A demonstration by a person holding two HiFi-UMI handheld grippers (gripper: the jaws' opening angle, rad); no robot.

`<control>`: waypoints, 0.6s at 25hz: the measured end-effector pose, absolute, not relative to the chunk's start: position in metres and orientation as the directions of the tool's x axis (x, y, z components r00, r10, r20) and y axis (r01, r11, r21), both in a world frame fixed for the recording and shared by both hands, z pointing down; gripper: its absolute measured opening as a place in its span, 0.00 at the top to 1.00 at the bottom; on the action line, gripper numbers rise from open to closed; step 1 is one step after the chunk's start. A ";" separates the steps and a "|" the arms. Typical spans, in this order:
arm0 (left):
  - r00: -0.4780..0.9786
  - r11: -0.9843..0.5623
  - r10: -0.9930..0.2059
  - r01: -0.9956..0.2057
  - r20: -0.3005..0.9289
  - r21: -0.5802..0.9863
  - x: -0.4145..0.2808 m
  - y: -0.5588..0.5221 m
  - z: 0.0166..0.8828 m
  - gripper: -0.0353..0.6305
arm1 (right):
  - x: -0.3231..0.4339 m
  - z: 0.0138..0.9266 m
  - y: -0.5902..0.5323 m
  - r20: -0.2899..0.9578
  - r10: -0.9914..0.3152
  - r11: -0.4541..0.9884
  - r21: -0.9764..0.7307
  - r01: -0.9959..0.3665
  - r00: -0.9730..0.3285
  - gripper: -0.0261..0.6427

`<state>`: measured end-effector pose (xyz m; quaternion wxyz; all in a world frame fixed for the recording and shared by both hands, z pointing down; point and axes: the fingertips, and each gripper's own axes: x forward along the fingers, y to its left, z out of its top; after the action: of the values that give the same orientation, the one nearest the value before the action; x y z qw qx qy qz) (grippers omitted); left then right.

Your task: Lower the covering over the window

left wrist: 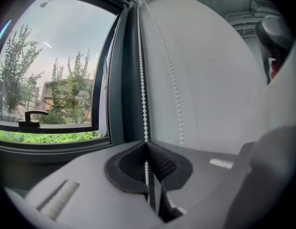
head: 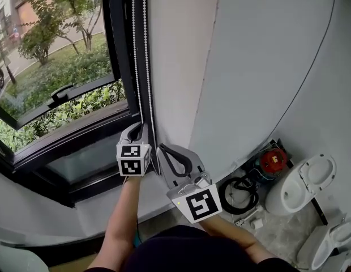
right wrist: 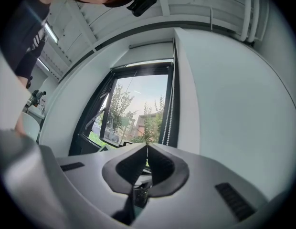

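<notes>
A white bead chain (head: 136,50) hangs in two strands down the black window frame (head: 116,50), beside the white wall. My left gripper (head: 142,128) is shut on one strand of the bead chain (left wrist: 142,89), which runs down between the closed pads of the left gripper (left wrist: 147,144). The other strand (left wrist: 173,89) hangs free just to its right. My right gripper (head: 164,149) is lower and to the right, close to the wall. The right gripper (right wrist: 147,147) is shut with nothing between its pads. The window glass (head: 51,50) shows uncovered, with trees outside.
A black window handle (head: 61,92) sits on the tilted sash. On the floor at the right lie white ceramic fixtures (head: 303,183), a red device (head: 273,160) and a coiled black hose (head: 239,192). The white wall (head: 249,67) fills the right side.
</notes>
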<state>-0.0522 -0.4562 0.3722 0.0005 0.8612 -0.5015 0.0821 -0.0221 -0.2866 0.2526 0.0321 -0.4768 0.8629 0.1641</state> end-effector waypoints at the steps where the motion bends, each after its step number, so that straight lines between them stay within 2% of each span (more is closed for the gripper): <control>1: 0.495 -0.509 -0.857 -0.857 0.146 -0.082 -0.054 -0.448 0.373 0.93 | -0.021 0.251 -0.286 -0.219 -0.808 0.495 0.253 -0.832 -0.547 0.94; 7: 0.588 -0.597 -0.798 -0.801 0.127 -0.046 -0.062 -0.383 0.374 0.93 | -0.025 0.252 -0.279 -0.217 -0.766 0.547 0.275 -0.791 -0.605 0.94; 12: 0.636 -0.643 -0.764 -0.764 0.110 -0.045 -0.067 -0.334 0.371 0.93 | -0.030 0.256 -0.279 -0.191 -0.745 0.604 0.212 -0.768 -0.639 0.94; 15: 0.667 -0.670 -0.741 -0.743 0.085 -0.009 -0.067 -0.306 0.370 0.93 | -0.036 0.257 -0.269 -0.198 -0.687 0.670 0.198 -0.715 -0.699 0.94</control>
<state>-0.0670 -0.3060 0.3700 0.0130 0.9128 -0.4062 0.0408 -0.0363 -0.2695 0.2571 0.0536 -0.3844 0.9123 0.1309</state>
